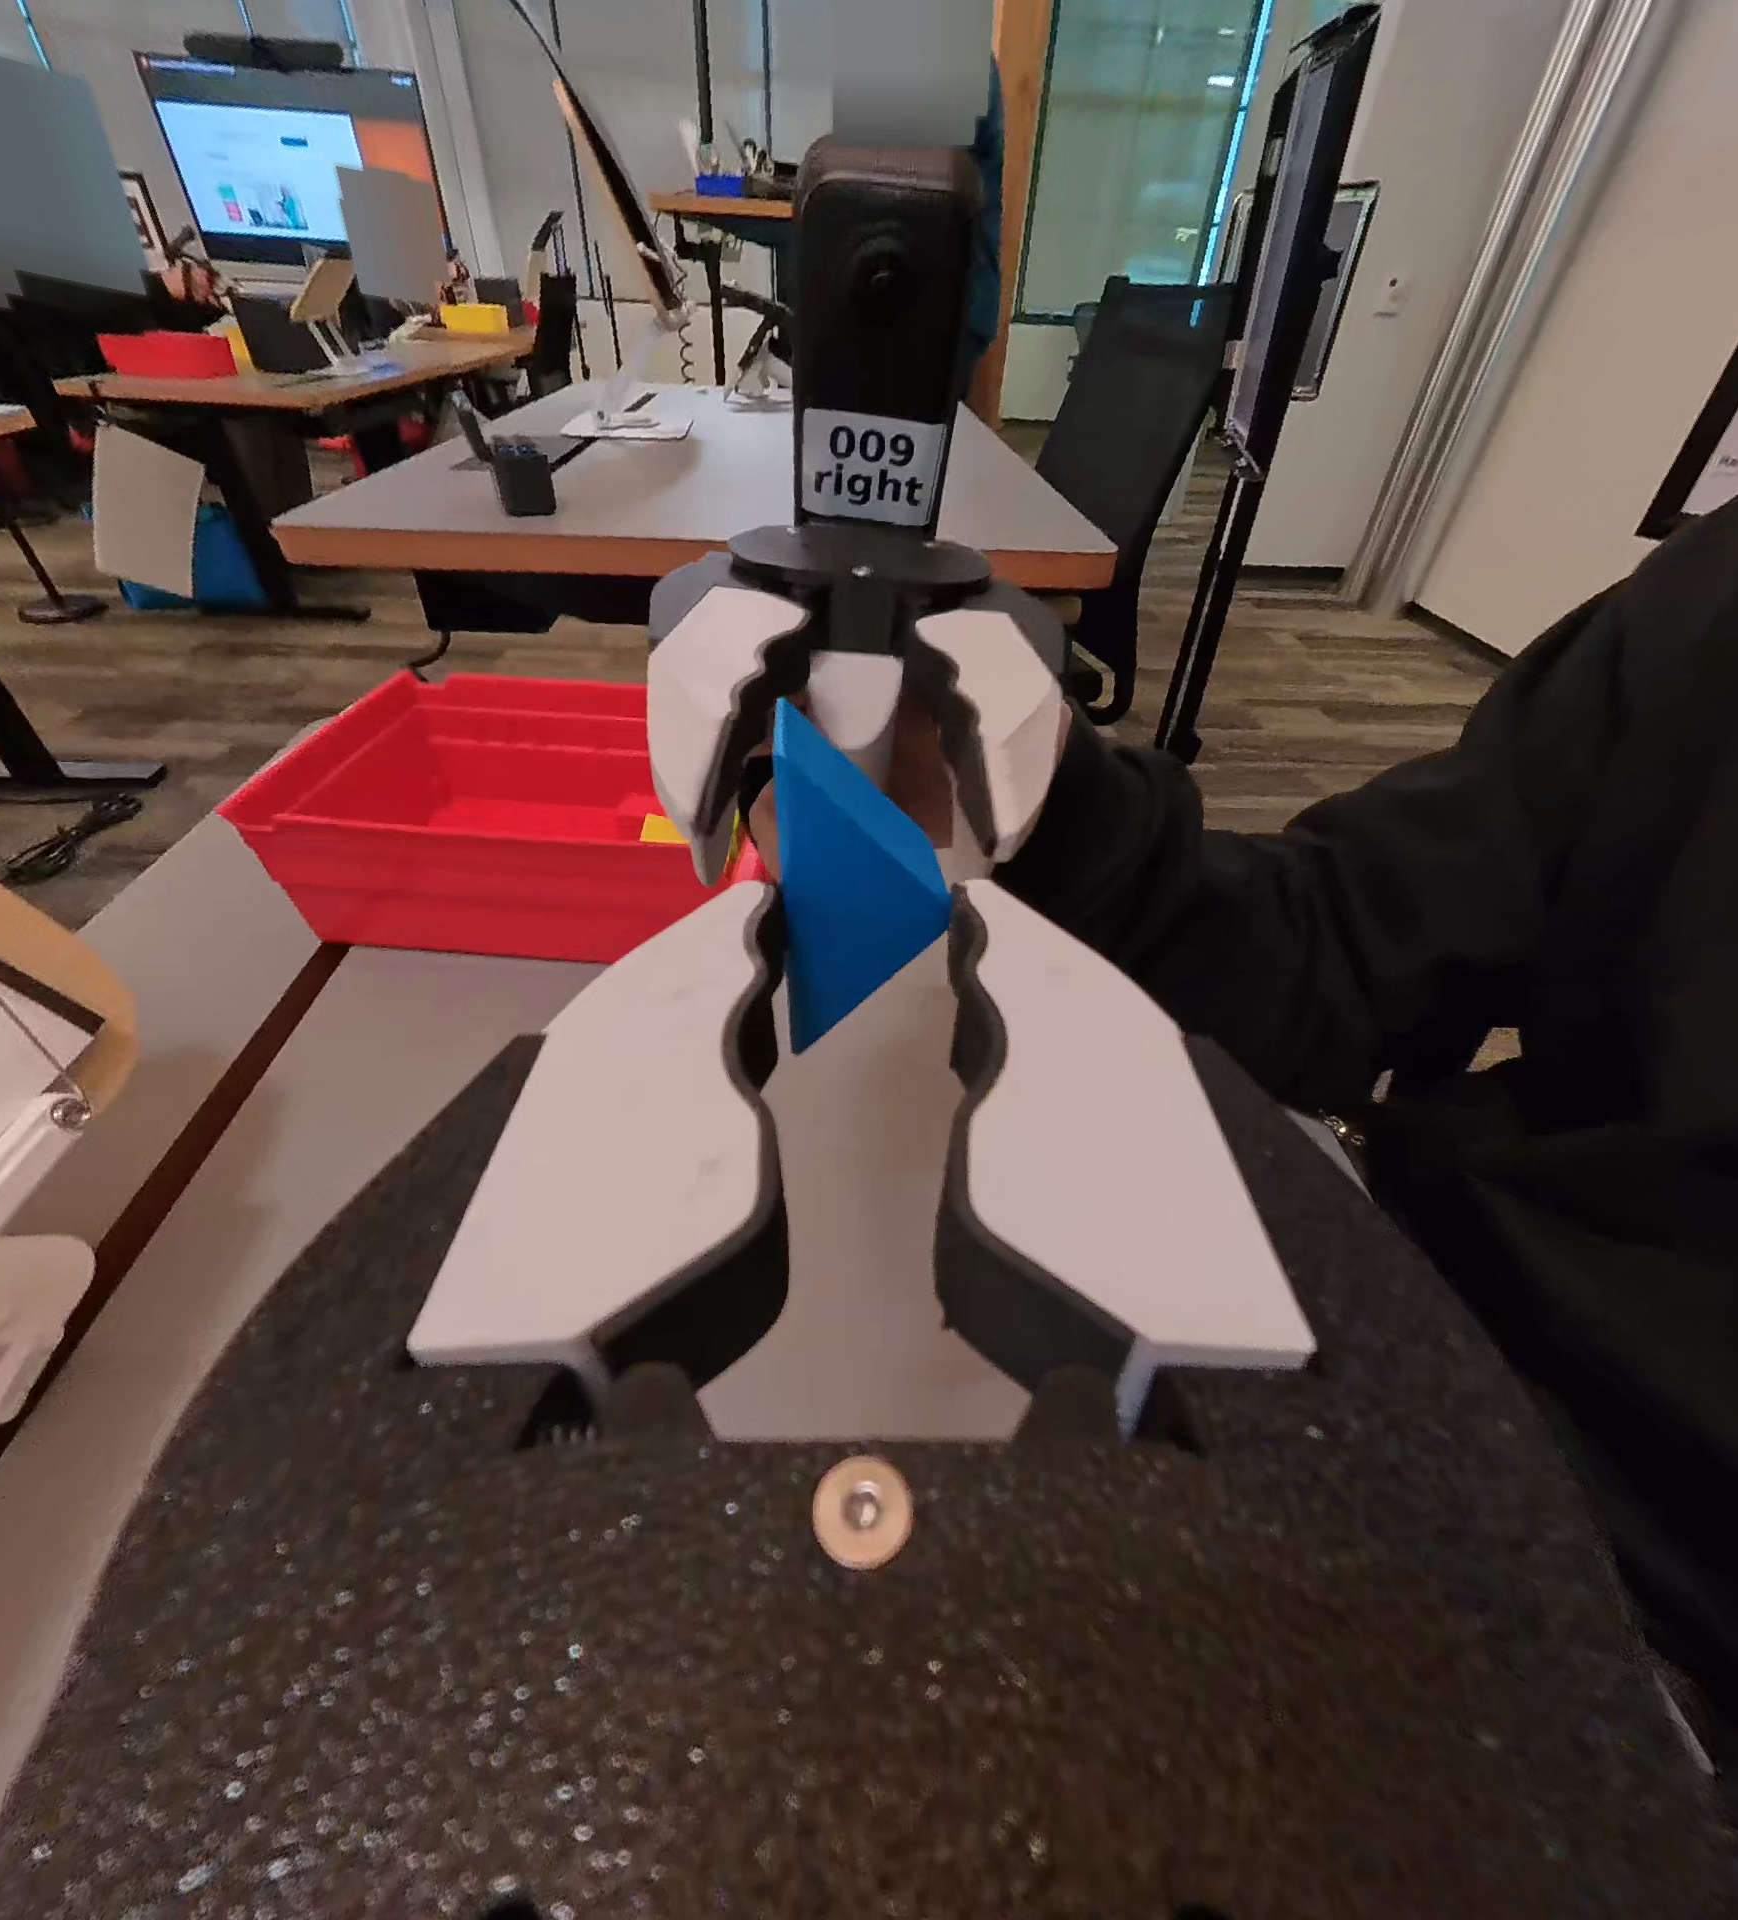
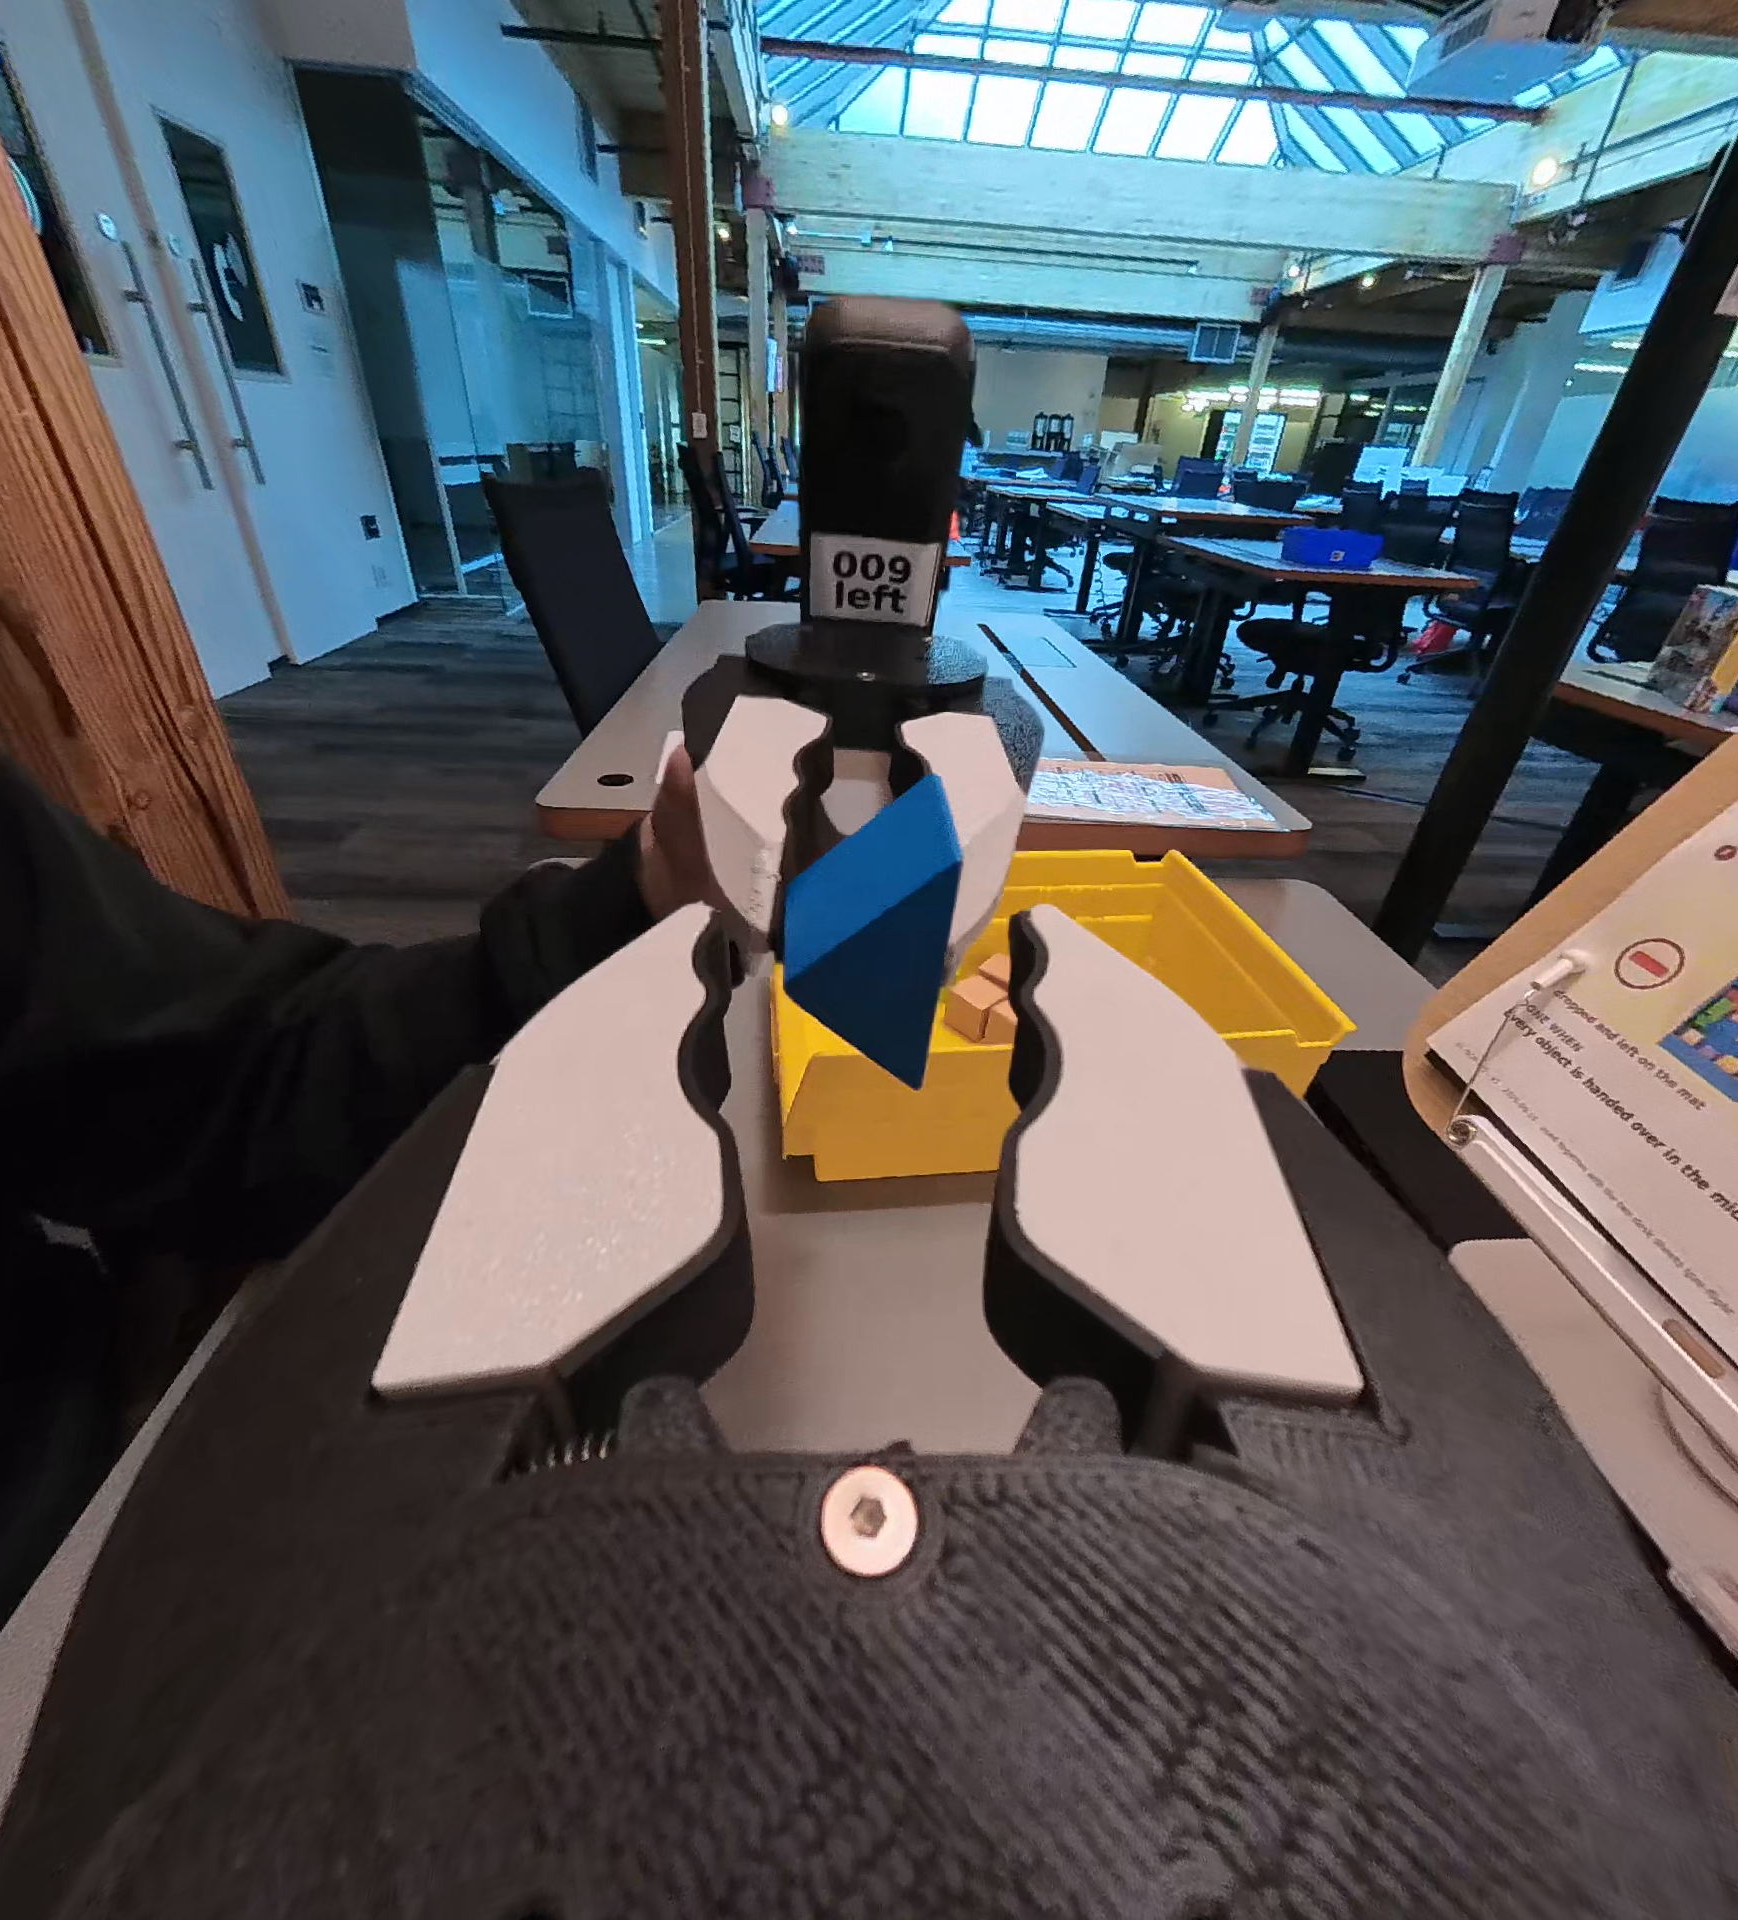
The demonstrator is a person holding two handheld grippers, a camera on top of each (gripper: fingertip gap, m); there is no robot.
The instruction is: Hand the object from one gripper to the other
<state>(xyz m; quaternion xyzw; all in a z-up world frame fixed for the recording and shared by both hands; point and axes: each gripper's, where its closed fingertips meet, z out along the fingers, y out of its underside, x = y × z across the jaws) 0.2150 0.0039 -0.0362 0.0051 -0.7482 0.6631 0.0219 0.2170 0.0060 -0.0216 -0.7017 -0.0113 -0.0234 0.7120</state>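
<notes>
A blue triangular block (image 1: 849,883) is held in the air between the two grippers, which face each other. My left gripper (image 1: 860,914) is shut on it, both pads pressing its lower part. In the right wrist view the block (image 2: 875,935) sticks out of the left gripper (image 2: 860,904) and stands between the fingers of my right gripper (image 2: 870,935). A gap shows between each right pad and the block, so the right gripper is open around it. The right gripper (image 1: 844,852) also shows in the left wrist view, straddling the block's far end.
A red bin (image 1: 449,831) sits on the table behind the grippers on one side. A yellow bin (image 2: 1208,966) with wooden blocks (image 2: 984,1008) sits on the other. An instruction sheet on a stand (image 2: 1623,1039) is at the right. Black sleeves (image 1: 1467,883) hold the grippers. Less than 4 cm separates the two grippers' tips.
</notes>
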